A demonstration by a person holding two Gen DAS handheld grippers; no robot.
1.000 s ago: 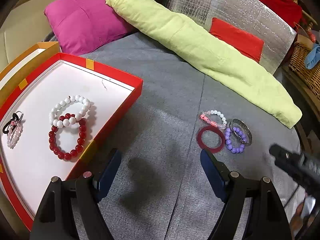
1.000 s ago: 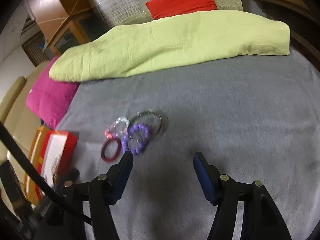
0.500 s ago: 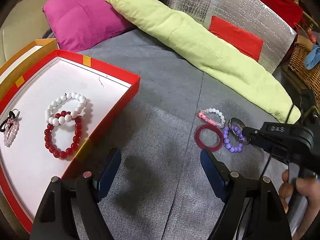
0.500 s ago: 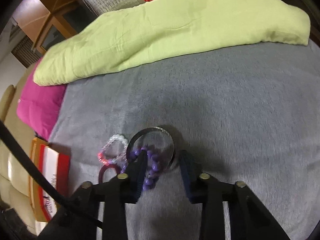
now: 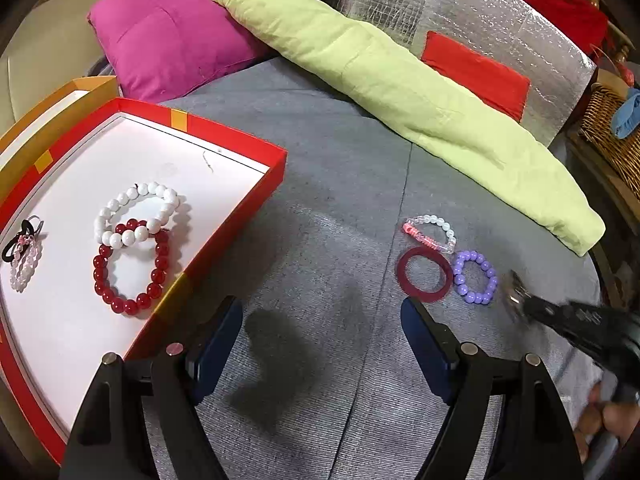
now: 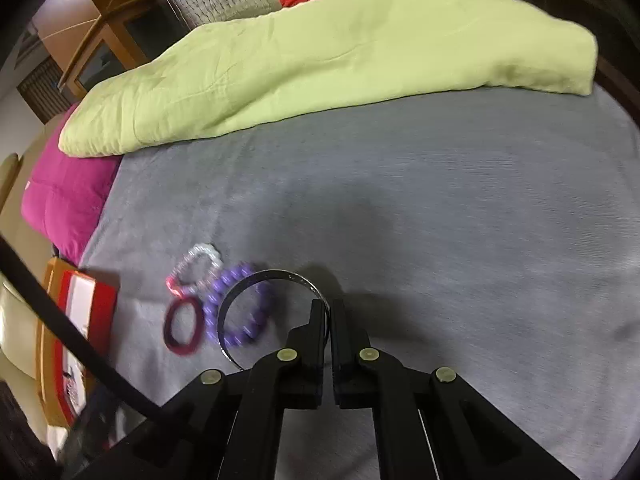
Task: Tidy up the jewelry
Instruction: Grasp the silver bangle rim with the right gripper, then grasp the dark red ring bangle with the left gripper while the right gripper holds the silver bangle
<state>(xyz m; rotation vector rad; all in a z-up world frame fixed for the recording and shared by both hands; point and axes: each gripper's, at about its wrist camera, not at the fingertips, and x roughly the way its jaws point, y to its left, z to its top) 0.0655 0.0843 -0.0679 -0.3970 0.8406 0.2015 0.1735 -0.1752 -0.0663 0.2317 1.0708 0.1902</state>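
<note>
My right gripper [image 6: 329, 308] is shut on the rim of a thin silver bangle [image 6: 256, 278], which it holds tilted just over the grey fabric. In the left wrist view the same gripper [image 5: 520, 304] comes in from the right with the bangle [image 5: 514, 286] blurred at its tip. On the fabric lie a purple bead bracelet [image 5: 476, 296], a dark red ring bangle [image 5: 404, 280] and a clear and pink bracelet [image 5: 430, 232]. My left gripper [image 5: 320, 312] hovers open and empty between them and the red box [image 5: 240, 140].
The box's white floor holds a white bead bracelet [image 5: 120, 208], a red bead bracelet [image 5: 104, 280] and a pale pink bracelet with a black hair tie [image 5: 20, 264]. A green pillow [image 5: 400, 88], a magenta cushion [image 5: 172, 32] and a wicker basket [image 5: 612, 128] border the grey surface.
The right gripper came down over the silver bangle, closed on its rim and pulled it right, away from the purple bracelet. The left gripper stayed where it was.
</note>
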